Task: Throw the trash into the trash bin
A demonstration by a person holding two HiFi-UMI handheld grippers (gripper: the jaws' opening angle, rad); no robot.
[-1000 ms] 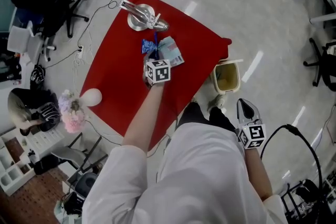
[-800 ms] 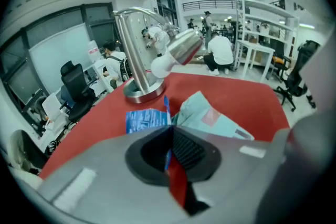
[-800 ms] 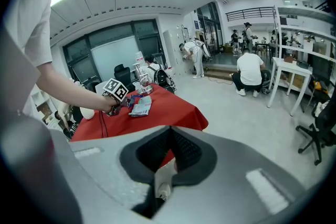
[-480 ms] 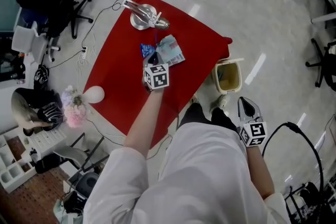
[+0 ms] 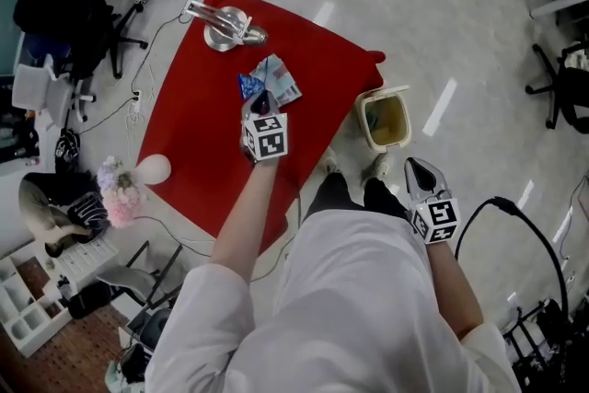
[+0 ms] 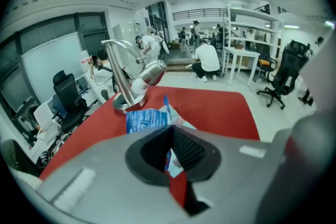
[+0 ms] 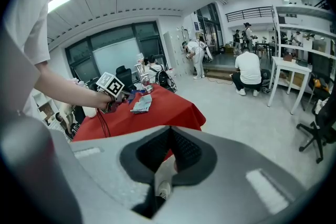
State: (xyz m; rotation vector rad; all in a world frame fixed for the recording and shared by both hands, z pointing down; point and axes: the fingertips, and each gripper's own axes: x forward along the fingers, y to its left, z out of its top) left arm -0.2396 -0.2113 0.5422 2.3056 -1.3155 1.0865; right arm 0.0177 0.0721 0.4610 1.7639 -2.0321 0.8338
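A blue snack wrapper (image 5: 248,86) (image 6: 147,119) hangs just above the red tablecloth (image 5: 198,133), with my left gripper (image 5: 258,102) (image 6: 169,132) shut on its edge. A pale blue packet (image 5: 280,80) (image 6: 182,122) lies flat on the cloth just beyond it. The cream trash bin (image 5: 385,120) stands open on the floor off the table's right corner, with yellowish contents inside. My right gripper (image 5: 420,168) (image 7: 169,134) hovers over the floor near the bin, its jaws shut with nothing between them. In the right gripper view the left gripper (image 7: 116,96) shows over the table.
A shiny metal faucet-like stand (image 5: 225,25) (image 6: 128,81) sits at the table's far end. Pink flowers (image 5: 118,190) and a white ball (image 5: 153,168) are at the table's left edge. Office chairs (image 5: 64,14), cables and crouching people surround the area. A black cable (image 5: 502,207) loops at my right.
My left gripper has drawn back toward me and risen, carrying the blue wrapper away from the pale packet. The right gripper has shifted only slightly near the bin.
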